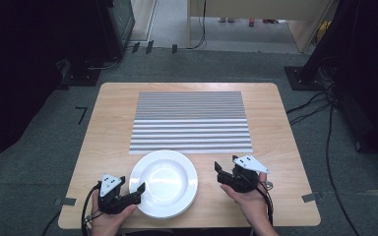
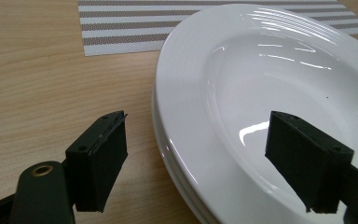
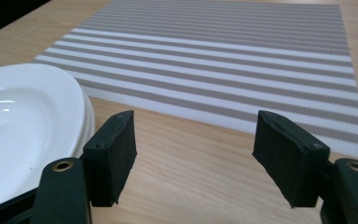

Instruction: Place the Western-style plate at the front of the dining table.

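The left gripper (image 1: 128, 195) is held with jaws spread astride the rim of the stacked white plates (image 1: 163, 183) (probably lining up a grab). The right gripper (image 1: 225, 175) is parked beside them over bare table (image 1: 275, 147), jaws apart and empty, near the striped placemat (image 1: 191, 122).

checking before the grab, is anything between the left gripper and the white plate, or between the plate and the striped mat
Nothing visible is in the way. The left gripper is open at the rim of the white plate, one jaw outside it and one over the plate. Only bare table lies between the plate and the striped mat.
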Motion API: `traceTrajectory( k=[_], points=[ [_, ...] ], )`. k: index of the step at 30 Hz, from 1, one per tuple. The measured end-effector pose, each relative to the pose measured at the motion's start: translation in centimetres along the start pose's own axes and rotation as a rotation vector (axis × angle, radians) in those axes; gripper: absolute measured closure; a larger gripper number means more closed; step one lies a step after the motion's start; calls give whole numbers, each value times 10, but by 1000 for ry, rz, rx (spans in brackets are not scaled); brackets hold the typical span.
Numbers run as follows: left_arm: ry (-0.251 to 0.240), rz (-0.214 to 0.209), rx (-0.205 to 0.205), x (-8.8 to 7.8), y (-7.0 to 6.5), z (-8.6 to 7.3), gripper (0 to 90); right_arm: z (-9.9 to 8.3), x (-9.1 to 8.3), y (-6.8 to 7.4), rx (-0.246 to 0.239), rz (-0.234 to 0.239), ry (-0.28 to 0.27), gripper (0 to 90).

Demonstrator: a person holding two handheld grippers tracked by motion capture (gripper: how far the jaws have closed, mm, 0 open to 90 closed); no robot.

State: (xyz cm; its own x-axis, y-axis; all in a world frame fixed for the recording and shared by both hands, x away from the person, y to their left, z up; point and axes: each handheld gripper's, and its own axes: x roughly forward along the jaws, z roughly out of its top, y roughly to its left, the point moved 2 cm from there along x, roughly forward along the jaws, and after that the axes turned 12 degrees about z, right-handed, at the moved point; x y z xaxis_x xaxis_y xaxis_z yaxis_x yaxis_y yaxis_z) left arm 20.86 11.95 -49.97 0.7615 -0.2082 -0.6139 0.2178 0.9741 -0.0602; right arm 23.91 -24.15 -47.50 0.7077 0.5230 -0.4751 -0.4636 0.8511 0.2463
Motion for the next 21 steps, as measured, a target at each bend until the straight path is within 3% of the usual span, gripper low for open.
traceTrajectory(
  k=[2,7,10,14,21],
  points=[
    [2,0,2,0,0,0,212,8,5,9,-16,11,-6,305],
    [7,-5,2,1,0,-1,225,14,14,24,4,36,-19,349],
    [14,-11,5,2,-1,-2,240,12,20,33,7,96,-33,431],
    [14,-19,17,2,-4,-3,281,5,24,46,-27,174,-23,580],
    [17,-17,23,4,-4,-4,368,-5,29,47,23,202,-8,645]
  ],
)
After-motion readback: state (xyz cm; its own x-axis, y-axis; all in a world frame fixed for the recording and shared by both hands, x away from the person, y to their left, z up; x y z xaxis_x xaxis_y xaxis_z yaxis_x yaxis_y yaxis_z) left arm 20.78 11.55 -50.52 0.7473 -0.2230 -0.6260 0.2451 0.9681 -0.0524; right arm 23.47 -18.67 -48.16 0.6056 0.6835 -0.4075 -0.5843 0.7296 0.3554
